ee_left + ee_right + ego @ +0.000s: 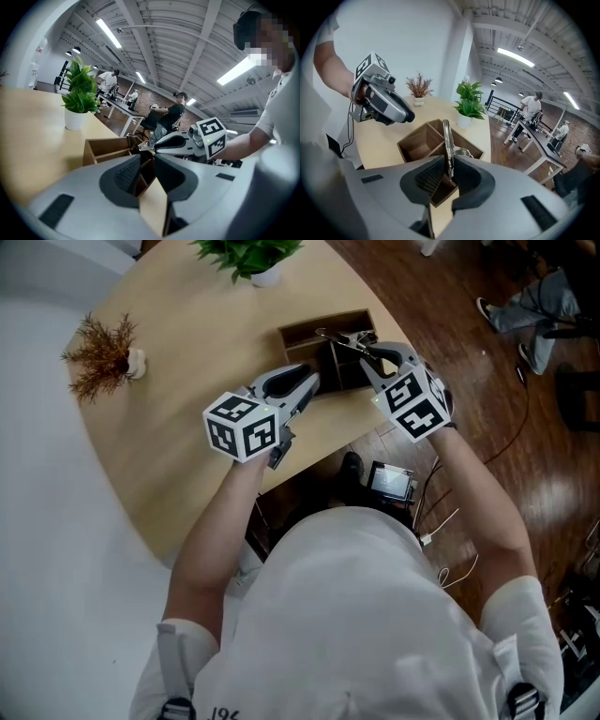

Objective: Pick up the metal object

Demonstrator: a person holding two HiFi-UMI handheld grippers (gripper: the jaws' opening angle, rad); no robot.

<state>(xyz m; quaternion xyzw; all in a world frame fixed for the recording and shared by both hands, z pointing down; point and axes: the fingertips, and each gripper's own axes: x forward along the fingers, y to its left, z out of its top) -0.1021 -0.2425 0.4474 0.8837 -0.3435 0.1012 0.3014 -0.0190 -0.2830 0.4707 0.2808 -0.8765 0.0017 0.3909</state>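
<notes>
The metal object [339,339], a slim shiny tongs-like piece, hangs over the brown wooden divider box [305,332] at the table's right edge. My right gripper [372,356] is shut on the metal object [447,136], which stands upright between the pads above the box's compartments [417,140]. To the left of the box, my left gripper [302,388] hovers just above the tabletop, jaws together with nothing in them. In the left gripper view the gripper [151,157] points at the box [105,149], with the right gripper [180,140] beyond it.
A green potted plant [251,257] stands at the back of the light wooden table [187,427], and a dried brown sprig in a small vase [105,354] at the left. The curved table edge runs close to the box on the right. A screen device [391,480] sits on the floor below.
</notes>
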